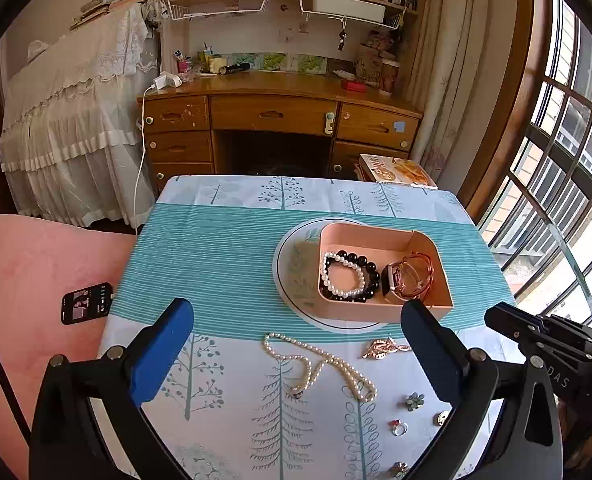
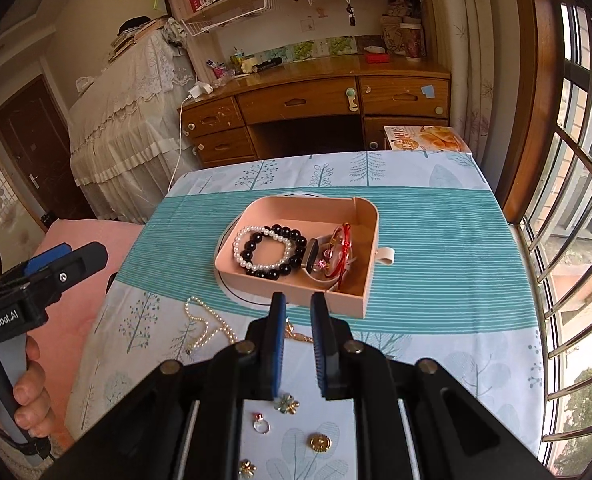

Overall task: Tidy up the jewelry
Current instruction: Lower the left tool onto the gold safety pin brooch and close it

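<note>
A pink box (image 1: 424, 314) (image 2: 292, 292) stands on a white plate (image 1: 292, 264) mid-table. In it lie a pearl bracelet (image 1: 342, 276) (image 2: 262, 250), a black bead bracelet (image 1: 370, 270), a watch (image 1: 390, 280) and red-gold bangles (image 2: 342, 248). On the cloth in front lie a pearl necklace (image 1: 320, 364) (image 2: 212, 324), a gold leaf brooch (image 1: 384, 348), a flower brooch (image 1: 415, 401) (image 2: 287, 403), a ring (image 1: 399, 427) (image 2: 262, 426) and a round gold piece (image 2: 319, 443). My left gripper (image 1: 296, 306) hangs wide open above the necklace, empty. My right gripper (image 2: 298, 300) is shut, empty, just before the box's front wall.
A phone (image 1: 86, 303) lies at the table's left edge beside a pink cushion (image 1: 36, 264). A hand (image 2: 28, 392) holds the left gripper's handle. Behind the table stand a wooden desk (image 1: 272, 114) and a magazine (image 1: 400, 170). Barred windows (image 1: 556, 160) run along the right.
</note>
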Motion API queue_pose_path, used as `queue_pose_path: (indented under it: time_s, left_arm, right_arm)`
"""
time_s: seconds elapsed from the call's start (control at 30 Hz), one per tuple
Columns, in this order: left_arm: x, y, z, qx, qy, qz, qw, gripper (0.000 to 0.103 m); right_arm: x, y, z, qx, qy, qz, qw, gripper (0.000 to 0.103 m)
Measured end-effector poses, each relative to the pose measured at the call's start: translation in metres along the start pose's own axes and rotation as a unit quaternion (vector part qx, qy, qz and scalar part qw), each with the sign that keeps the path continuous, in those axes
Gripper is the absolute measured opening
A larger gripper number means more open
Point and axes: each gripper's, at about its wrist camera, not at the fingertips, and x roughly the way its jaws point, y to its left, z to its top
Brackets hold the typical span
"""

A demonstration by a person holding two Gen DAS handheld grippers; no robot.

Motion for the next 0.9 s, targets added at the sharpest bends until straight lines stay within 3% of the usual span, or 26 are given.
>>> queue_pose_path:
  time_s: [0.27, 0.4, 0.5, 0.63, 0.73, 0.9]
  left_arm:
    - [0.004, 0.008, -0.039, 0.007, 0.045, -0.008, 0.9989, 0.102]
    - [0.017, -0.004, -0.075, 0.058, 0.090, -0.021, 0.9940, 0.102]
    - [0.028, -0.013, -0.107, 0.106, 0.125, -0.029, 0.9860, 0.102]
    - [0.031, -0.024, -0.142, 0.154, 0.152, -0.058, 0.9747, 0.102]
    - [0.024, -0.031, -0.157, 0.195, 0.144, -0.084, 0.9665, 0.102]
    - [0.009, -0.052, -0.168, 0.283, 0.114, -0.109, 0.9460, 0.101]
  right_arm:
    - [0.003, 0.003, -0.024, -0.015, 0.042, 0.010, 0.999, 0.013]
    - [0.014, -0.004, -0.042, -0.007, 0.073, 0.017, 0.997, 0.014]
    - [0.024, -0.009, -0.060, 0.000, 0.099, 0.023, 0.995, 0.015]
    - [0.031, -0.013, -0.086, -0.001, 0.119, 0.030, 0.992, 0.034]
    - [0.033, -0.014, -0.102, 0.000, 0.134, 0.035, 0.990, 0.034]
    - [0.035, -0.015, -0.120, 0.007, 0.154, 0.046, 0.987, 0.034]
